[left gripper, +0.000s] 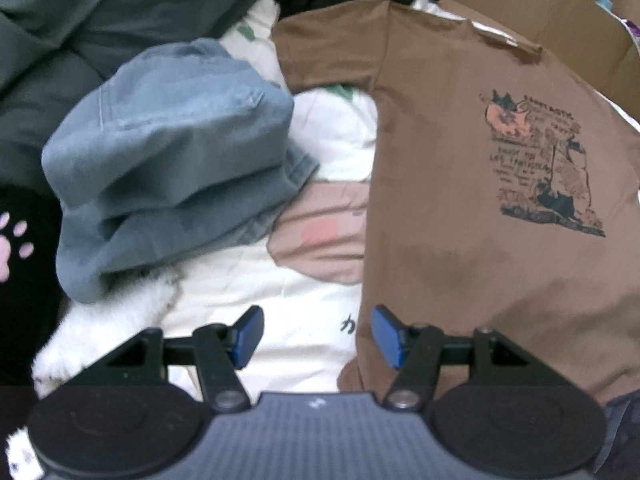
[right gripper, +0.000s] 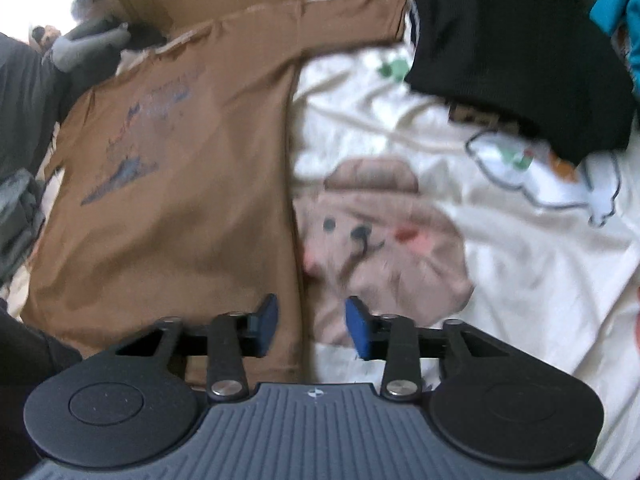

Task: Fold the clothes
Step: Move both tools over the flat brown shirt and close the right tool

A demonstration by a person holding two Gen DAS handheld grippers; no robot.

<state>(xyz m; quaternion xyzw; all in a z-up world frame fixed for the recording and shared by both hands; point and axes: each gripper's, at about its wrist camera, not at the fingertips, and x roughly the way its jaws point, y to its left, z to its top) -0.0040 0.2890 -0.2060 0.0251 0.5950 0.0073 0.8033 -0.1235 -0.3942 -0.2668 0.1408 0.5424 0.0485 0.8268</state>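
A brown T-shirt (left gripper: pixel 460 168) with a dark printed picture lies flat on a cream bedsheet (left gripper: pixel 280 312). My left gripper (left gripper: pixel 318 336) stands open low over the shirt's left side edge near the hem, its right pad above the brown cloth and its left pad above the sheet. In the right wrist view the same T-shirt (right gripper: pixel 172 200) fills the left half. My right gripper (right gripper: pixel 313 326) straddles its right side edge with a narrower gap. The edge runs between the pads, which do not press on it.
A folded blue denim garment (left gripper: pixel 172 160) sits left of the shirt, with grey-green fabric (left gripper: pixel 80 12) behind it. A black garment (right gripper: pixel 520 40) lies at the far right on the bear-print sheet (right gripper: pixel 380 240). Cardboard (left gripper: pixel 560 12) stands behind the shirt.
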